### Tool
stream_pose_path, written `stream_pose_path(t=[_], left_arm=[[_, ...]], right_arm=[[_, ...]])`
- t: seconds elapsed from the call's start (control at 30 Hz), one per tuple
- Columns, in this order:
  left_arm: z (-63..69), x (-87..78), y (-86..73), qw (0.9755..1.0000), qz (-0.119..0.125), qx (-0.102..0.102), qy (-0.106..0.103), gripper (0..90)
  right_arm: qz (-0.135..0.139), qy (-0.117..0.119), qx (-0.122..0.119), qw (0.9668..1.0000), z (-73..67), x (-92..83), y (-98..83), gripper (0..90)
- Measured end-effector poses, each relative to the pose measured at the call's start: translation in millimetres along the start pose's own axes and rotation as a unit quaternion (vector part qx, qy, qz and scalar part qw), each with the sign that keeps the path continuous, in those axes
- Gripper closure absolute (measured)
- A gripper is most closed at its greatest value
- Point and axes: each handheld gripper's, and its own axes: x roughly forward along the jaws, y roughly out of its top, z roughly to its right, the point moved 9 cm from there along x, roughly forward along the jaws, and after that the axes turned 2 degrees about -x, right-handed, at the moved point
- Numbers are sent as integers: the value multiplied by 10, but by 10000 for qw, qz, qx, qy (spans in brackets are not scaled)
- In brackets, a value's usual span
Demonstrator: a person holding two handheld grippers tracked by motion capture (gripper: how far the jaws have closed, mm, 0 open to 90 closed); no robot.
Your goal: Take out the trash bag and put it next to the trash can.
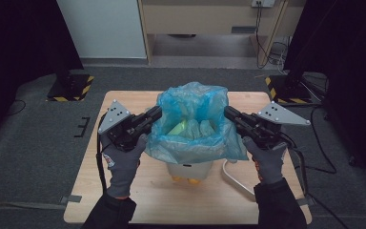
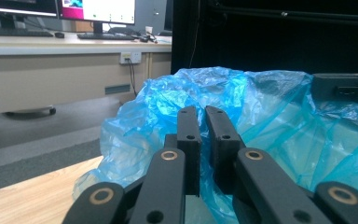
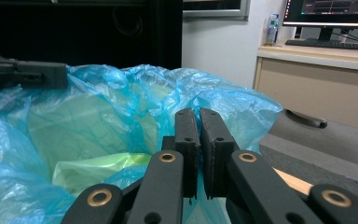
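A blue plastic bag (image 1: 193,121) lines a small white bin (image 1: 190,169) in the middle of the wooden table (image 1: 138,191), and its top stands up crumpled above the rim. Something pale green (image 1: 181,128) lies inside it. My left gripper (image 1: 158,113) is shut on the bag's left edge, and the film (image 2: 270,107) bunches around its jaws (image 2: 203,123). My right gripper (image 1: 228,112) is shut on the bag's right edge, with the blue film (image 3: 112,93) pinched between its jaws (image 3: 198,126). The two grippers face each other across the bag's mouth.
A white looped cord (image 1: 233,179) lies on the table right of the bin. Small yellow pieces (image 1: 186,180) show under the bin's front. Two stands on yellow-and-black bases (image 1: 71,86) (image 1: 290,88) flank the table's far corners. A desk (image 2: 51,42) stands beyond.
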Motion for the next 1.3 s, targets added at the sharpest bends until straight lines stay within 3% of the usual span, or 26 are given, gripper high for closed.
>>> stream_pose_path(t=[0.3, 0.7, 0.9, 1.3], left_arm=[[283, 40, 144, 9988, 280, 147, -370, 850], [560, 126, 258, 9965, 459, 277, -649, 860], [608, 155, 247, 9961, 450, 338, -678, 860], [646, 159, 276, 9947, 660, 419, -668, 861]], right_arm=[[181, 138, -63, 9997, -66, -15, 169, 866], [348, 374, -167, 9986, -217, 23, 393, 866], [396, 457, -219, 9979, -296, 48, 444, 865], [503, 586, -305, 9965, -406, 70, 542, 865]])
